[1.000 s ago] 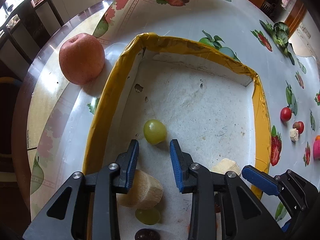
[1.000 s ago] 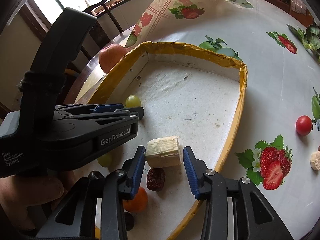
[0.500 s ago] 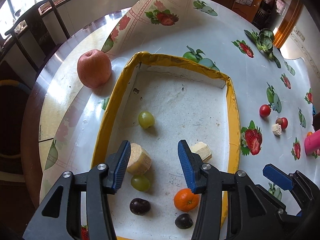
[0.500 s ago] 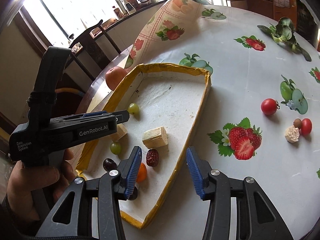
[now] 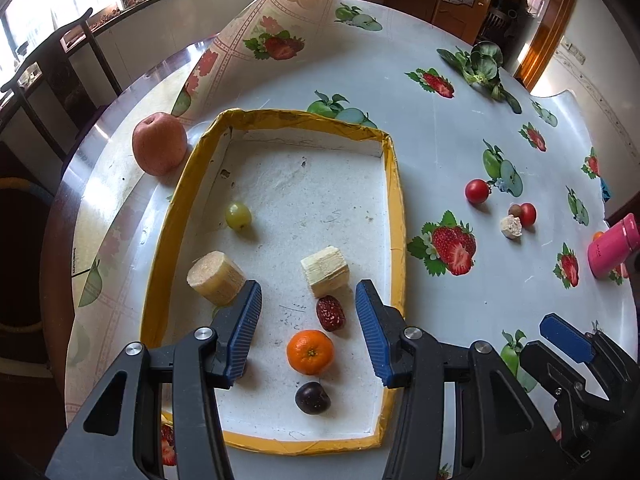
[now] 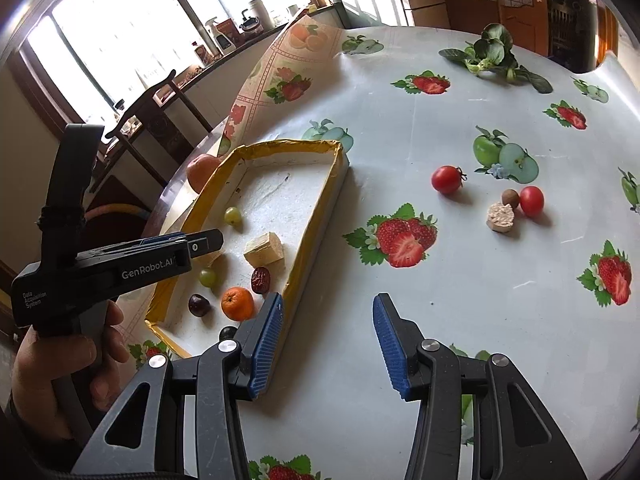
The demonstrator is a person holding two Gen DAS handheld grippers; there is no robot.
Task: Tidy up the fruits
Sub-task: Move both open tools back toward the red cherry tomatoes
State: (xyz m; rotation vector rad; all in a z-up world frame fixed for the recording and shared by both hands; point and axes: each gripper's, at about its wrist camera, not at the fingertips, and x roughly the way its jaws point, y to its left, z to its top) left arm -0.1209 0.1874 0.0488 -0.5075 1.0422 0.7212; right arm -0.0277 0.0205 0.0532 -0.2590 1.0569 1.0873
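Left wrist view. One left gripper [image 5: 308, 336], fingers spread wide, nothing held, is seen above the near part of one yellow-rimmed tray [image 5: 396, 216]. Counted in the tray: one green grape [image 5: 238, 216], two pale cut cane pieces [image 5: 216, 278] [image 5: 324, 271], one red date [image 5: 330, 313], one small orange [image 5: 310, 351], one dark plum [image 5: 312, 398]. One peach [image 5: 160, 144] is set outside, just beside the tray's far left corner. On the fruit-print tablecloth [image 5: 420, 152], well apart from the tray: two cherry tomatoes [image 5: 477, 191] [image 5: 528, 214], one brown nut [image 5: 515, 211], one pale chunk [image 5: 511, 227], one leafy green [image 5: 482, 66], one pink bottle [image 5: 614, 246].

Right wrist view. One right gripper [image 6: 328, 340], fingers spread, empty, is seen over bare cloth just right of the tray [image 6: 316, 220]. In the tray, two green grapes [image 6: 233, 215] [image 6: 208, 277] and two dark plums [image 6: 199, 305] [image 6: 228, 333] are counted, with the orange, date and one cane piece in full view. The left gripper is held by one hand [image 6: 60, 364] over the tray's left side.
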